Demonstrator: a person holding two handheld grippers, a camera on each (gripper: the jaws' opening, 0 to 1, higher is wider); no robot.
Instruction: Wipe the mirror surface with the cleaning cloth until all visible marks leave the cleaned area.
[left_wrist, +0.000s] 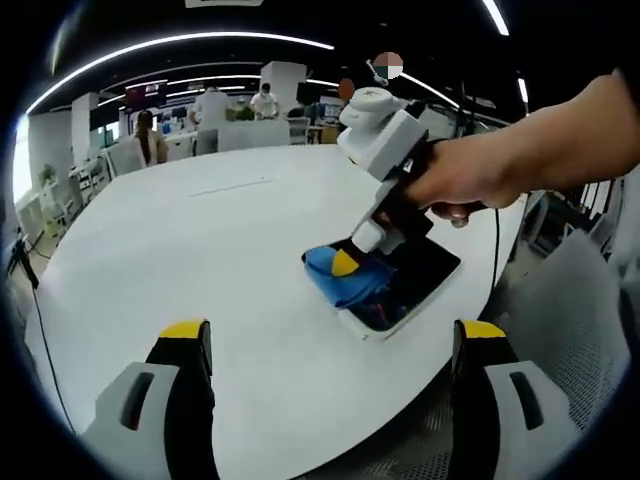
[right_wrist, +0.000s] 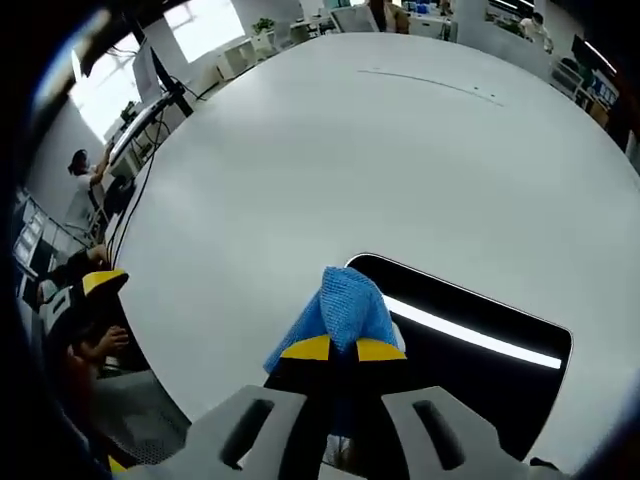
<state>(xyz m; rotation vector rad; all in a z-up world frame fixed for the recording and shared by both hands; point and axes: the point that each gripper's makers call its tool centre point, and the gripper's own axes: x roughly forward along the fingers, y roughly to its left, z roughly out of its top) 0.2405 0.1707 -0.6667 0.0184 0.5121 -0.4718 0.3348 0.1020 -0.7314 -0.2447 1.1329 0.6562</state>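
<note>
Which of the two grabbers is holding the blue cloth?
The right gripper, shut on the blue cloth over the mirror. The left gripper is open.

Cloth (left_wrist: 352, 280) on our mirror (left_wrist: 415, 280), centre-right on the table (left_wrist: 200, 260); people (left_wrist: 150, 140) upper left behind.

Cloth: a blue, crumpled woven cleaning cloth (right_wrist: 343, 308), bunched into a peak, pinched between the right gripper's (right_wrist: 337, 349) closed yellow-tipped jaws and rising just ahead of them; its lower edge rests on the mirror.

Mirror: a flat rectangular mirror with a white rim (right_wrist: 470, 340), lying face up under and ahead of those jaws, reflecting a bright ceiling light strip.
</note>
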